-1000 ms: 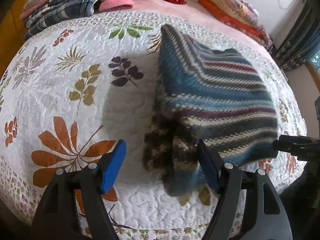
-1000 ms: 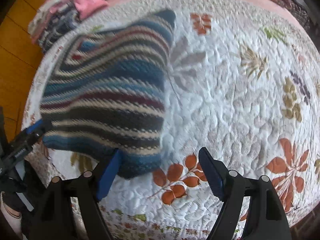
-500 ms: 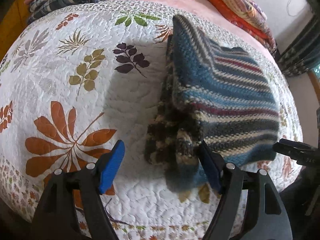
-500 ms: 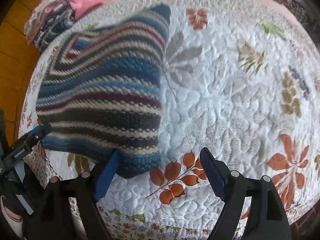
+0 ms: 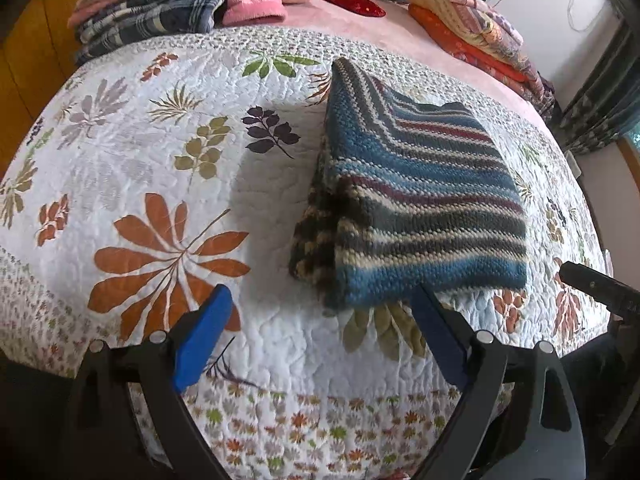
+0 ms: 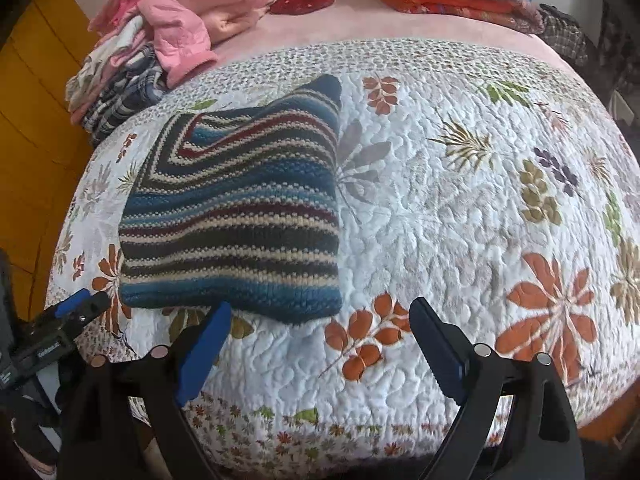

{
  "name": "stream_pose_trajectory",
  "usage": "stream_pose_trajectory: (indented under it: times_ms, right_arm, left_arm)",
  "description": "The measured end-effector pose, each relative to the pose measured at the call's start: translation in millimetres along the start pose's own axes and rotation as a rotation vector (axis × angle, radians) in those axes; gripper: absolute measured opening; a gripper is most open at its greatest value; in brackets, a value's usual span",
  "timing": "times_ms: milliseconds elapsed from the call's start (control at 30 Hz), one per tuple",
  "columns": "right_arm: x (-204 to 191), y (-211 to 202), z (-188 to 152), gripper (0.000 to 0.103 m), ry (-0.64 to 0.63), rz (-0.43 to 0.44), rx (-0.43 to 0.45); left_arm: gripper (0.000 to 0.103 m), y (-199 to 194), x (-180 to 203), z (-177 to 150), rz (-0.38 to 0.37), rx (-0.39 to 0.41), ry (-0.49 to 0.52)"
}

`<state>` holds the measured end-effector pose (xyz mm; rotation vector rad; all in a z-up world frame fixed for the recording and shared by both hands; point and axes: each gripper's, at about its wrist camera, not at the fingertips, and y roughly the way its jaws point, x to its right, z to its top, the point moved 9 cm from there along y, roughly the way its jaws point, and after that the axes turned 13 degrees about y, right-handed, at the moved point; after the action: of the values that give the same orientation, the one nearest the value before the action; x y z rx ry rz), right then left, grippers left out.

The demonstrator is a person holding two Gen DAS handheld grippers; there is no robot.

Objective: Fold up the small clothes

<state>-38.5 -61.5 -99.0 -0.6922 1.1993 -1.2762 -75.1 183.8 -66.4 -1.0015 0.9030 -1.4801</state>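
White quilted bedspread (image 5: 132, 152) with printed leaves covers the bed, and behind it lies a pink sheet (image 6: 360, 28). At the far left corner there is a pile of clothes (image 5: 172, 8), with a pink jacket (image 6: 188, 36) on top; folded blankets (image 5: 472, 28) lie along the far edge. A striped knitted sweater (image 5: 420, 208) lies folded on the bedspread, close to its near edge. The left gripper (image 5: 320, 340) is wide open and holds nothing; its right finger is just at the near edge of the sweater. The right gripper (image 6: 320, 344) is also wide open and empty, its left finger just beside the sweater's near edge.
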Motion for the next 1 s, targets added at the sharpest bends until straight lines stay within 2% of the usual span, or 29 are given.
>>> stream_pose_trajectory:
  times_ms: [267,367,467,700,1000]
  right_arm:
    - [-4.6,-11.7,-20.3,0.099,-0.019,-0.037,0.009]
    - [-4.4,-12.5,-28.0,0.099,-0.026,-0.068,0.004]
    - [-8.3,-16.2,-35.9,0.099,-0.032,-0.058,0.008]
    - [-10.9,-22.5,-43.7,0.099,-0.061,-0.097,0.030]
    - [-15.3,-26.7,-54.3,0.099,-0.072,-0.101,0.036]
  left_arm:
    - [0.092,-12.7,0.1,-17.7,0.025,-0.019,-0.012]
    - [0.092,-17.9,-0.5,-20.9,0.049,-0.018,-0.006]
    - [0.093,-23.1,-0.9,-22.7,0.062,-0.012,0.000]
    - [0.094,-28.5,0.5,-35.3,0.101,-0.047,0.014]
    - [0.094,-40.2,17.3,-36.7,0.107,-0.014,0.047]
